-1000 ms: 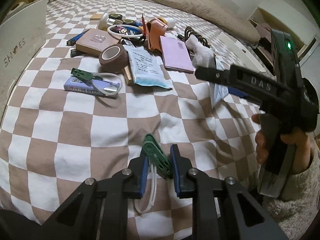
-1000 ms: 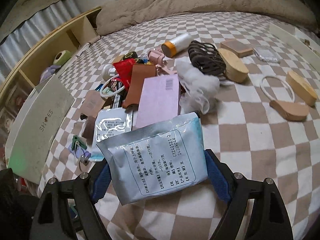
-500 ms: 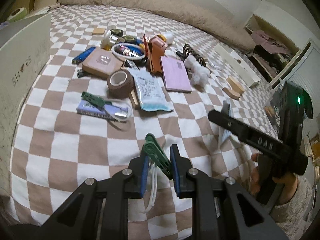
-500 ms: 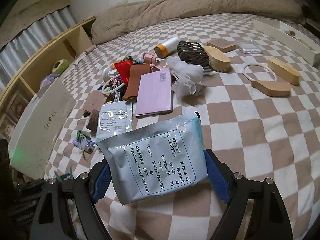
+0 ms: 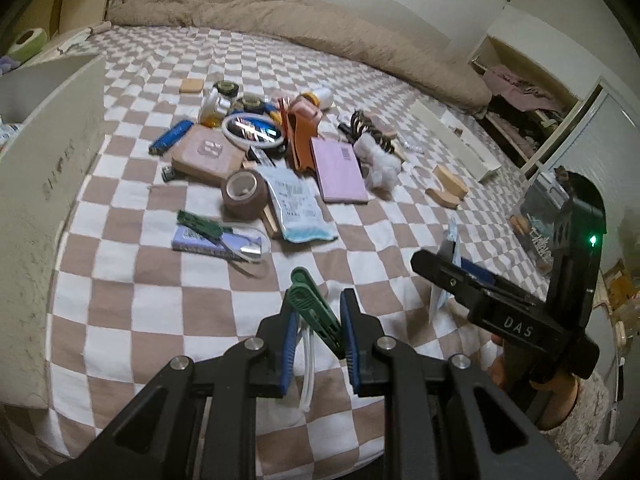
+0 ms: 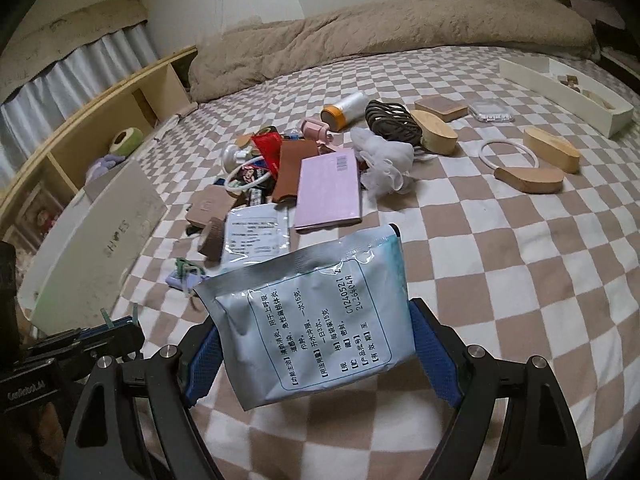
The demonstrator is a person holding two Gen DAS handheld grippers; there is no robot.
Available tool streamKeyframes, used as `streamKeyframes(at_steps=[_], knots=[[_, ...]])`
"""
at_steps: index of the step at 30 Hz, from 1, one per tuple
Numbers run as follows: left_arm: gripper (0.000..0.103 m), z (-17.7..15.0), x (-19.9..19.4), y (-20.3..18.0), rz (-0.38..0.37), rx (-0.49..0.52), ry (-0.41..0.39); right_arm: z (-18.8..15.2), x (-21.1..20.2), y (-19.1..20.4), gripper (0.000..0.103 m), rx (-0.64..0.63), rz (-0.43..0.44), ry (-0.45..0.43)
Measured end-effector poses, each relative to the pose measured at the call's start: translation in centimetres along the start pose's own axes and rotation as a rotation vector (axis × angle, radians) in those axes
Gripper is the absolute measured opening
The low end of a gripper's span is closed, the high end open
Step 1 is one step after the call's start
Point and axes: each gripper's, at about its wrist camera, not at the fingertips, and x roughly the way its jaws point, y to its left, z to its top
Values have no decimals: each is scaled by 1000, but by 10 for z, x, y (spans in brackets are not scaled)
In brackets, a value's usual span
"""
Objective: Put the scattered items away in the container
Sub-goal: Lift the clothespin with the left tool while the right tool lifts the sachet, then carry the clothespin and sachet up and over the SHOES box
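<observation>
Green plastic clip (image 5: 314, 312) is clamped in the left gripper (image 5: 318, 344); the right gripper (image 6: 316, 356), jaws wide, is closed on a foil sachet (image 6: 308, 312). Over the last second both loads have risen clear of the checked bedspread (image 5: 152, 304) — pickup complete. The pile lies farther off; the white box (image 6: 92, 248) — judged the container — stands left, the likely drop point.

Left wrist view: rides low behind its own fingers (image 5: 290, 344), tilted down over the checkered bed (image 5: 120, 304), facing the headboard-side duvet | Right wrist view: same downward tilt, further right | Shared: both catch the cluttered pile, pink booklet (image 5: 340, 170) (image 6: 330, 190), and white shoe box (image 5: 44, 184) (image 6: 92, 240).
</observation>
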Motion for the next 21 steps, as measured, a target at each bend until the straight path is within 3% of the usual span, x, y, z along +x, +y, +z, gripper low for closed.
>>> streamKeyframes(at_steps=[13,21], knots=[[21,27,-70,42,-48,-42,-171,32,-34,52,85,26,122,-87],[21,43,-120,81,1,-61,-284,58,-37,99,85,-4,199,-87]])
